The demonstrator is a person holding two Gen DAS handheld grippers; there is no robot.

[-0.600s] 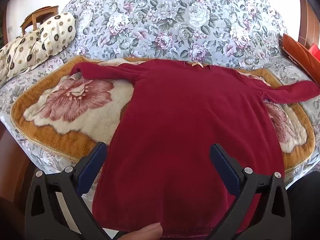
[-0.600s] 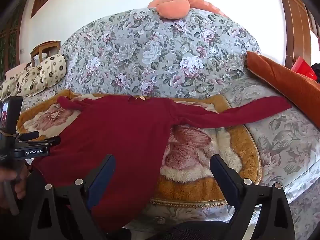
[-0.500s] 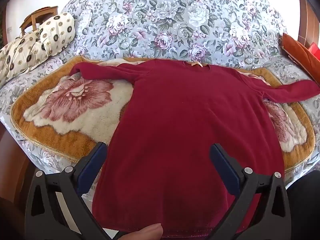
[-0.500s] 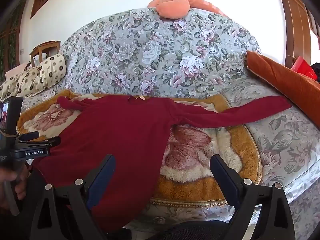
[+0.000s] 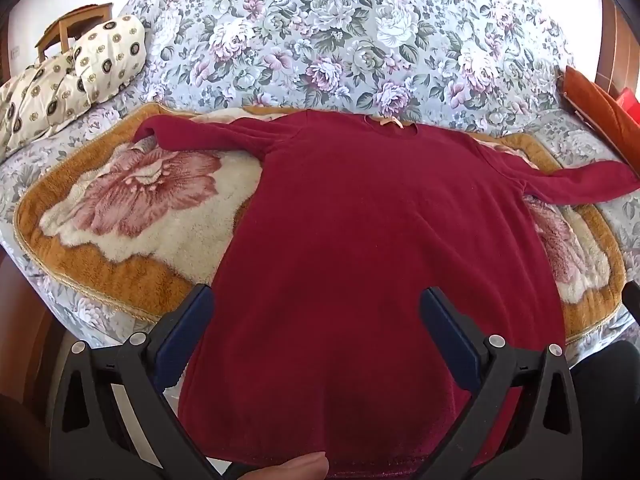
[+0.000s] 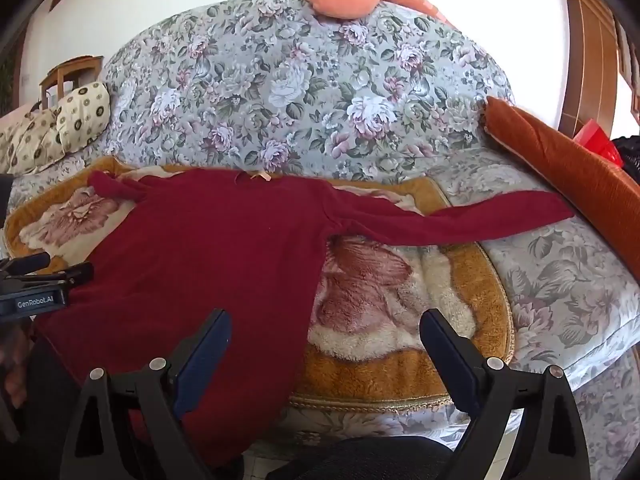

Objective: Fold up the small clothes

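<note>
Red sweater (image 5: 372,240) spread flat, front up, on the fluffy mat (image 5: 132,220) over the sofa (image 5: 340,40), both sleeves stretched out to the sides, hem hanging near the front edge. Left claw (image 5: 316,320) wide apart above the lower body, right claw (image 6: 324,344) also wide apart above the sweater's right side, nothing gripped. Best to start with the right sleeve (image 6: 460,220): pinch near the cuff, lift only a little, lay straight across the chest without dragging the body.
</note>
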